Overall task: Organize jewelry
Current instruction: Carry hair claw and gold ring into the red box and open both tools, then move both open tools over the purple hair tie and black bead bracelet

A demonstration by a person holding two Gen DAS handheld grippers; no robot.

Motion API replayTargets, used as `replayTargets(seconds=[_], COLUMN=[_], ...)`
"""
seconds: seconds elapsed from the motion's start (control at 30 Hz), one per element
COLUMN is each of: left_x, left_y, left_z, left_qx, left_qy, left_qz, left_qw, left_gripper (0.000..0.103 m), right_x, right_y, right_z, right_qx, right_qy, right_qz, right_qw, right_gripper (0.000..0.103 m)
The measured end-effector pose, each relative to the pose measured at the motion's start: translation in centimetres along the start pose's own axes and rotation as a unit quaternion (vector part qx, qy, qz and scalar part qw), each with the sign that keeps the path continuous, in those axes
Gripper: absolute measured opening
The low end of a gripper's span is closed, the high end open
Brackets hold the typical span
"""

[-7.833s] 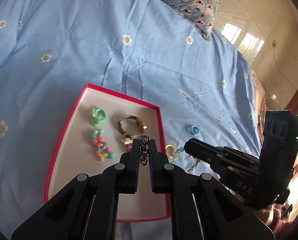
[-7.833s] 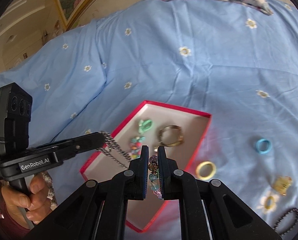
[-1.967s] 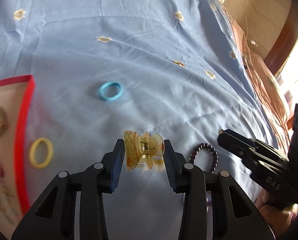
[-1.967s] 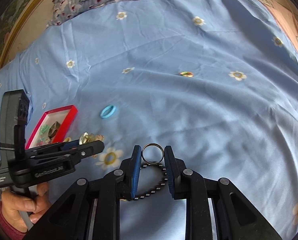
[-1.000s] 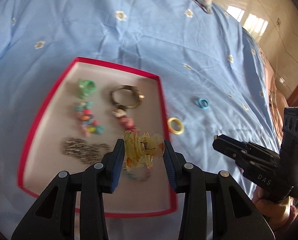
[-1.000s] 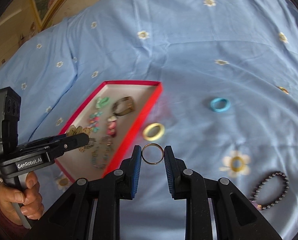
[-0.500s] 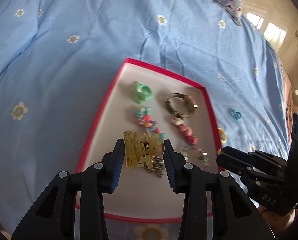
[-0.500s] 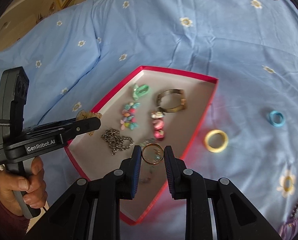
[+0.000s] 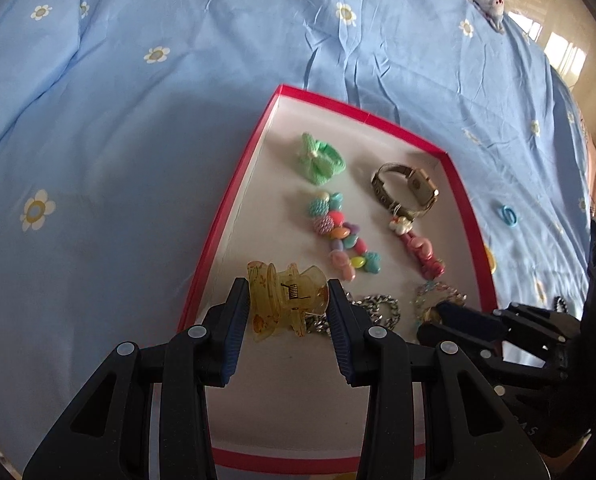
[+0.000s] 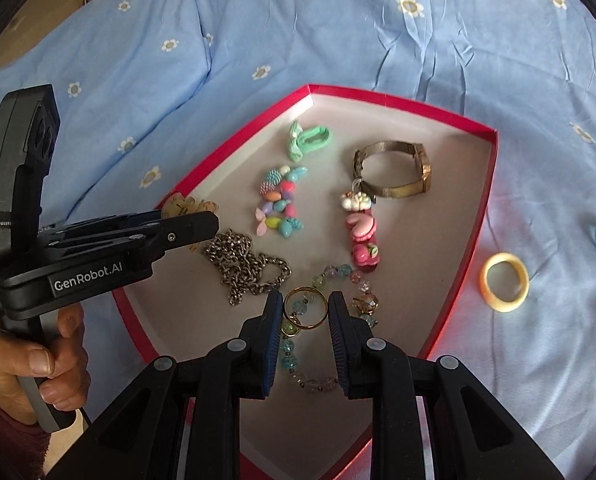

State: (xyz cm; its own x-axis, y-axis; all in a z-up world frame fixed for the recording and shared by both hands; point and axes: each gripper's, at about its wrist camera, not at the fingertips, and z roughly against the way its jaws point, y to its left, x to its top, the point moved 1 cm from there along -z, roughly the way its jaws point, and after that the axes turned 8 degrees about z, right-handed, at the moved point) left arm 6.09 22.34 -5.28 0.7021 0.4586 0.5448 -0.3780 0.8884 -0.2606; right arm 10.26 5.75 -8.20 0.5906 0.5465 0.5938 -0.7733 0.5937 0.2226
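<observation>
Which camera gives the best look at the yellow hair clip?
The left wrist view: the yellow hair clip sits large and centred between that gripper's fingers. The right wrist view shows only its top edge behind the left gripper.

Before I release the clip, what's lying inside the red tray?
In the red tray: green bow, watch, bead strings, chain, crystal bracelet. The claws hide part of its near floor.

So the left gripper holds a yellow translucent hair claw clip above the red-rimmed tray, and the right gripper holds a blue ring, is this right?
Not quite: the right gripper holds a thin gold metal ring, as the right wrist view shows. The rest is correct.
</observation>
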Motion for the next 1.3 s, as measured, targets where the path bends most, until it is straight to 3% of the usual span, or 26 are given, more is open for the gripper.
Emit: replayTargets(seconds=[0.47, 0.8, 1.07, 1.3], left_x=[-0.2, -0.1, -0.2, -1.5], left_y=[-0.3, -0.2, -0.9, -3.2], left_z=[-0.1, 0.7, 2.8, 4.6], left_qx=[0.01, 0.01, -0.003, -0.032], left_qy=[-0.002, -0.003, -0.017, -0.022], left_qz=[-0.008, 0.002, 0.011, 0.006], left_qw=[0.9999, 0.9999, 0.9998, 0.9992], left_gripper=[0.038, 0.046, 0.051, 0.055], right_x=[0.2, 0.1, -0.2, -2.8], right_y=[0.1, -0.1, -0.5, -3.3], right_z=[-0.1, 0.8, 4.5, 8.9], right_qx=[0.003, 0.013, 0.013, -0.015], right_qy=[-0.001, -0.012, -0.047, -0.067], right_qz=[0.005, -0.008, -0.02, -0.058], right_qw=[1.0, 1.0, 0.999, 0.996], right_gripper=[0.025, 0.029, 0.035, 0.039])
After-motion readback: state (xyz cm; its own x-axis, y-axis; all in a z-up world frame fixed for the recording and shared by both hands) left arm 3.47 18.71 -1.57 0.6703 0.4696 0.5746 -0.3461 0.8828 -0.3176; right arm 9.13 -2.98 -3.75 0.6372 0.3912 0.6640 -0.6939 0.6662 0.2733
